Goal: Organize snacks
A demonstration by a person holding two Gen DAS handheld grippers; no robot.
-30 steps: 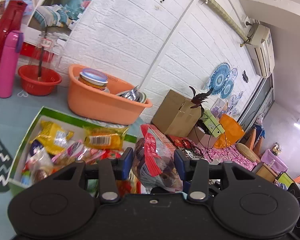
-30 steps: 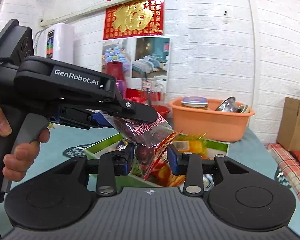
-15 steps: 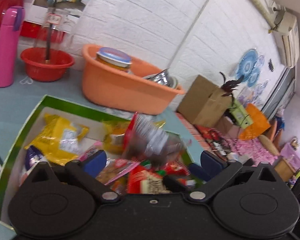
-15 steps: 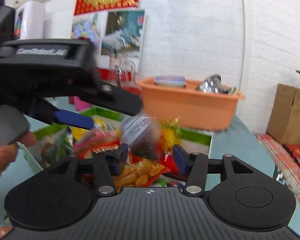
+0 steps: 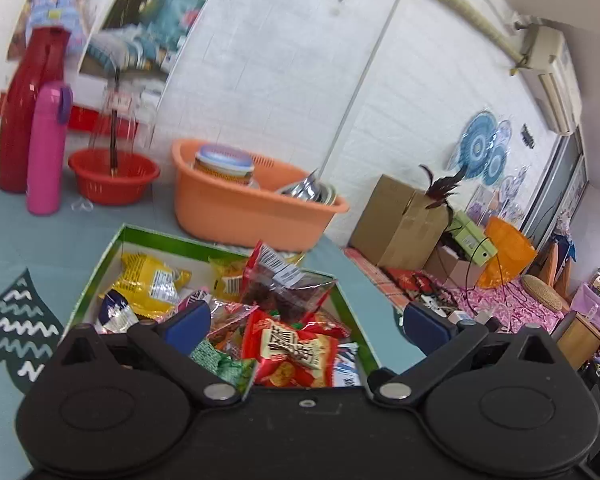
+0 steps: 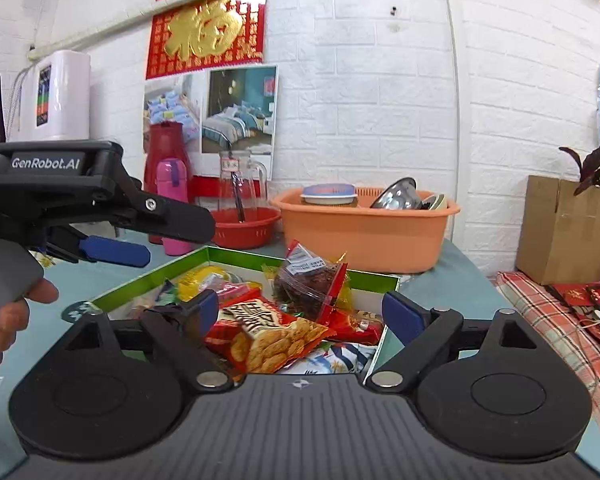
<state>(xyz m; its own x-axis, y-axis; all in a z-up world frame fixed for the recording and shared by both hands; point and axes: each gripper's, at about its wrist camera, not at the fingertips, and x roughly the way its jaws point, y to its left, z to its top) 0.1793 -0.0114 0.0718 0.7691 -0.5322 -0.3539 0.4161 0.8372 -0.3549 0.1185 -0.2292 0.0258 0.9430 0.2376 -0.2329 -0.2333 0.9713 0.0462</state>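
1. The left hand-held gripper [image 5: 304, 320] has its jaws spread wide and grips nothing; the right hand-held gripper [image 6: 300, 310] has jaws still opening, and no pad touches anything.
2. Just ahead of both, a clear packet of dark dried snack [image 6: 310, 282] lies loose on top of the other snacks, its long axis tilted, its barcode end pointing up and away towards the wall.
3. It sits in the green-rimmed box [image 6: 244, 257], beyond the red cracker bag [image 6: 268, 340].
4. The box rests on a blue-grey desk [image 5: 52, 240].
5. Farther ahead stands an orange basin [image 6: 364, 236] against a white brick wall [image 6: 380, 80].
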